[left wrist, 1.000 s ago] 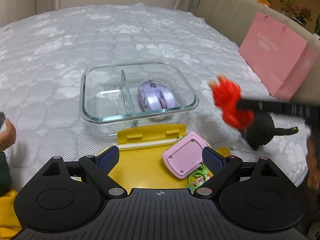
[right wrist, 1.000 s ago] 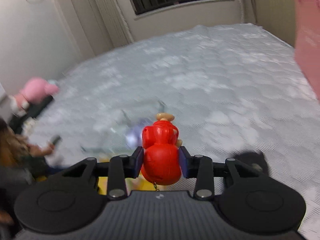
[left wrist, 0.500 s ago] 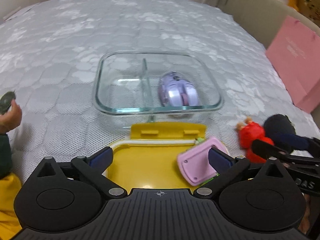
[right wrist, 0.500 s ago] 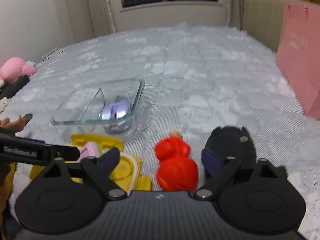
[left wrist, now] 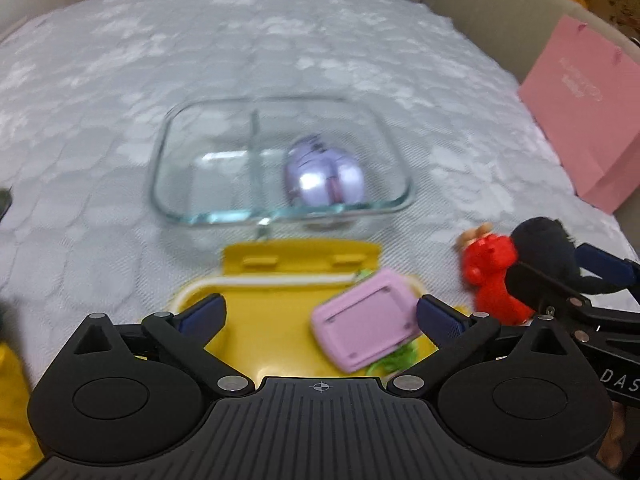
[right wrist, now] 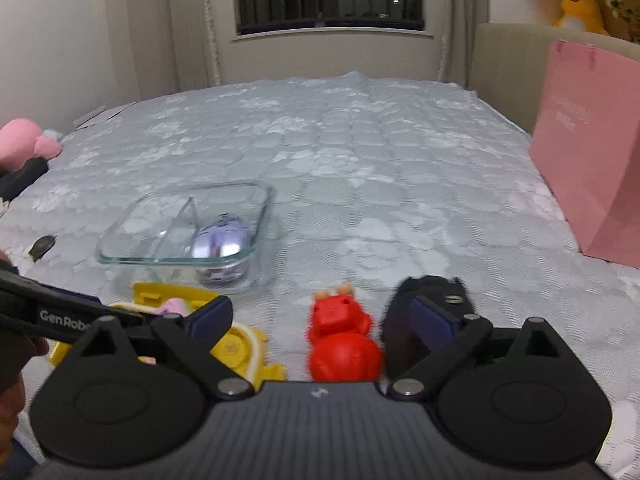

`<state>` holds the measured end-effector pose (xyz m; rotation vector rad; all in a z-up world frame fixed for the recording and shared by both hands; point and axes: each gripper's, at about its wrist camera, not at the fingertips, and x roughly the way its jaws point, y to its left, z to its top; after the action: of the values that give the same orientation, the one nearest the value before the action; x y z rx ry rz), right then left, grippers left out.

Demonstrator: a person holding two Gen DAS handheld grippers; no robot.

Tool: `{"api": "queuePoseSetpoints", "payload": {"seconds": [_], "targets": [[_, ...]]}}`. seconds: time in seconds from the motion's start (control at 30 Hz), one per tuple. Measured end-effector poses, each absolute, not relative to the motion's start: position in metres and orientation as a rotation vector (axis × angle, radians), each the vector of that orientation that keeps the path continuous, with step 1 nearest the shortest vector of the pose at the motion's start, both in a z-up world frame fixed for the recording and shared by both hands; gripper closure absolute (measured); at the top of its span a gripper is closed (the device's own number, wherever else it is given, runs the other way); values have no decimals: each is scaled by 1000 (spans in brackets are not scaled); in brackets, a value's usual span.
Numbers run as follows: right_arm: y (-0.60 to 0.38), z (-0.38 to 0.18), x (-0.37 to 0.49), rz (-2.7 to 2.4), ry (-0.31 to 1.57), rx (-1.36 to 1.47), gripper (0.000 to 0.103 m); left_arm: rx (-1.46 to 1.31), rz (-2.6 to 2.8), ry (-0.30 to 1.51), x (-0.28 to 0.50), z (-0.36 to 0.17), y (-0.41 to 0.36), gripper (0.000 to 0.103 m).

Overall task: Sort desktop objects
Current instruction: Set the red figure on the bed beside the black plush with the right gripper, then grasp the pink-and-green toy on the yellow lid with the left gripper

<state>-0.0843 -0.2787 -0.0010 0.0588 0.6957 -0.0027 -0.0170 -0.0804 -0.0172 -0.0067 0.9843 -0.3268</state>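
A glass dish [left wrist: 280, 213] with a divider sits on the bed, a purple mouse [left wrist: 325, 178] in its right compartment. Just in front lies a yellow lid [left wrist: 260, 316] with a pink device [left wrist: 364, 322] on it, face down over something green [left wrist: 396, 357]. My left gripper [left wrist: 320, 314] hovers open above the lid, its right finger beside the pink device. A red plush toy [right wrist: 342, 340] lies on the bed next to a black fuzzy item [right wrist: 426, 290]. My right gripper [right wrist: 322, 316] is opening; the red toy sits loose between its fingers.
A pink paper bag [right wrist: 592, 152] stands at the right edge of the bed against a beige headboard [right wrist: 504, 64]. A pink plush [right wrist: 22, 140] and a small dark object [right wrist: 42, 245] lie at the left. A hand shows at the lower left.
The right gripper let go of the red toy, which went from hanging between shut jaws to lying on the bed. The left gripper shifted nearer over the yellow lid.
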Motion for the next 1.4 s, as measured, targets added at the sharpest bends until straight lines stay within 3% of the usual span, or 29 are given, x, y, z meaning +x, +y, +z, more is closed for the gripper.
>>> {"api": "queuePoseSetpoints", "payload": {"seconds": [0.3, 0.37, 0.63, 0.7, 0.77, 0.93, 1.23, 1.4], "targets": [[-329, -10, -94, -36, 702, 201, 7, 148, -373, 943, -18, -25, -121, 1], [-334, -11, -95, -32, 701, 225, 7, 147, -378, 961, -17, -28, -120, 36], [-336, -13, -94, -9, 707, 267, 7, 137, -396, 940, -23, -18, -111, 49], [-333, -13, -95, -4, 708, 258, 7, 134, -395, 921, -24, -12, -108, 57], [-331, -14, -95, -6, 709, 251, 7, 129, -395, 906, -24, -5, -104, 74], [-319, -10, -95, -19, 704, 199, 7, 110, -389, 890, -22, 3, -98, 93], [-305, -3, -95, 10, 697, 163, 7, 78, -407, 885, -25, 7, -90, 98], [-302, -4, -93, 18, 706, 160, 7, 102, -403, 911, -28, 3, -90, 93]]}}
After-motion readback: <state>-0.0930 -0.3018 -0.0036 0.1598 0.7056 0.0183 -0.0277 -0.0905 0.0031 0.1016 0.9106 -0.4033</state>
